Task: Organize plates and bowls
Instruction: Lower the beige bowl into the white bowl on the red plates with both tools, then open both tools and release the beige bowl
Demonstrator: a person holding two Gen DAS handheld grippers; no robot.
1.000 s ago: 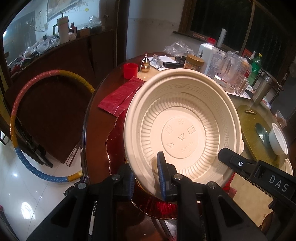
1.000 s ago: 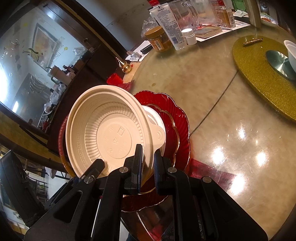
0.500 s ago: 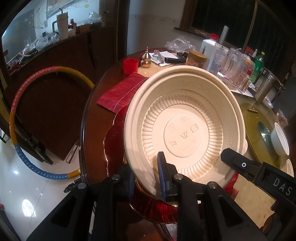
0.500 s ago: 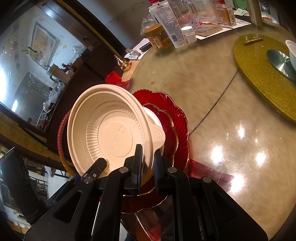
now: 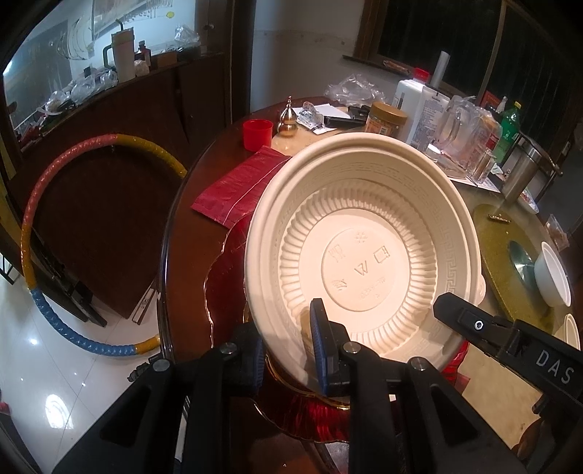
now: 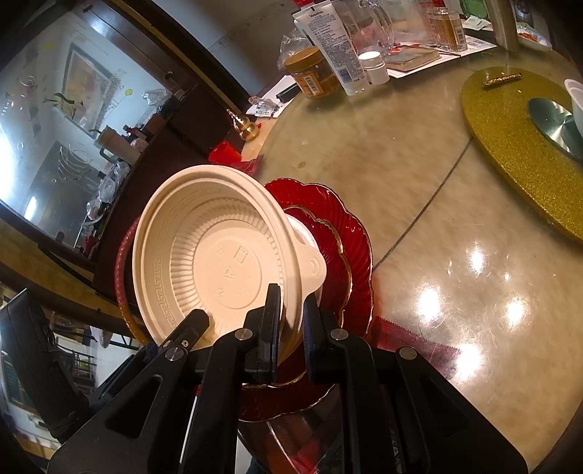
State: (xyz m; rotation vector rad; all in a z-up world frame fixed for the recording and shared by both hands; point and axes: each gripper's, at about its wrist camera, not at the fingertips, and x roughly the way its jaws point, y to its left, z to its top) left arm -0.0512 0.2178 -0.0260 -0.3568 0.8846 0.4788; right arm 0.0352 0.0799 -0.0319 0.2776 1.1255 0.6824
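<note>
The left claw (image 5: pixel 288 350) and right claw (image 6: pixel 291 321) are both pinching the cream bowl (image 5: pixel 364 251) by its rim, tilted above the red plates (image 6: pixel 339 255). Judging next: lowering it level onto the stack, on the tabletop (image 6: pixel 437 218).

Cream bowl (image 5: pixel 364 255), red plates (image 6: pixel 339 233)

Glossy white tile floor (image 5: pixel 47 368), dark wood cabinet (image 5: pixel 120 153), dark window (image 5: pixel 437 32), white wall (image 5: pixel 298 51)
</note>
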